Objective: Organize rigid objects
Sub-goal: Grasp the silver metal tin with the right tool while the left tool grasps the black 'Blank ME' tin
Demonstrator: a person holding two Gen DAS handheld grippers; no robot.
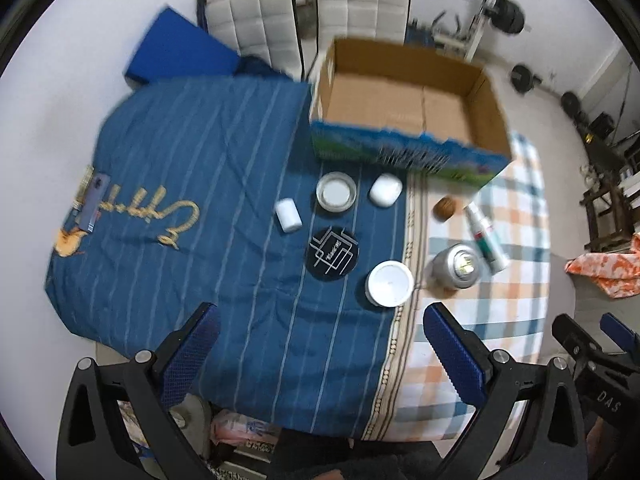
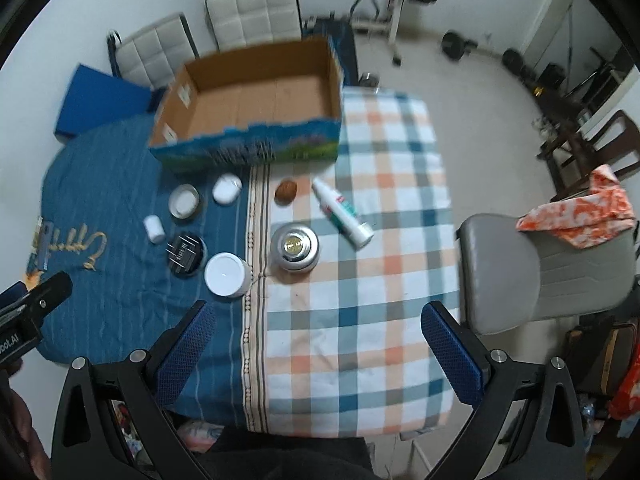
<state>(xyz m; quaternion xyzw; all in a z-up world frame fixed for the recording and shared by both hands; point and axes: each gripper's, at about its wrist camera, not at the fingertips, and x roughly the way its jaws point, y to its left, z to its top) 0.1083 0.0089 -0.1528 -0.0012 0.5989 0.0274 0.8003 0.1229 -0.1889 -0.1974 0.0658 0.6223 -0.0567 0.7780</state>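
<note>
from my remote station i find the left gripper (image 1: 320, 352) raised above the near edge of the table, its jaws wide apart with nothing between them; the right gripper (image 2: 316, 348) hangs likewise over the checked cloth (image 2: 384, 280), jaws spread and empty. the cardboard box (image 1: 404, 104) sits at the far side of the table, open-topped, straddling the seam between the blue striped cloth (image 1: 208, 216) and the checked one, and its floor shows bare. the items to be sorted all lie outside it, in front of its near wall. on the blue cloth: a small white bottle (image 1: 288, 215) lying on its side, a glass jar with white contents (image 1: 336, 191), a white rounded case (image 1: 385, 189), a black round disc with white line pattern (image 1: 332, 254), and a white-lidded tub (image 1: 389, 283) nearest the left gripper, right at the seam. on the checked cloth: a brown nut-like object (image 2: 285, 191) (too blurred to name with certainty), a white spray bottle (image 2: 342, 212) lying on its side at an angle, and a silver round tin (image 2: 295, 247) standing upright just beside the tub. a flat blue-grey item (image 1: 93, 202) lies apart at the far left edge of the blue cloth. a grey chair (image 2: 532, 272) with an orange patterned cloth (image 2: 580, 216) draped on its back stands to the right of the table.
</note>
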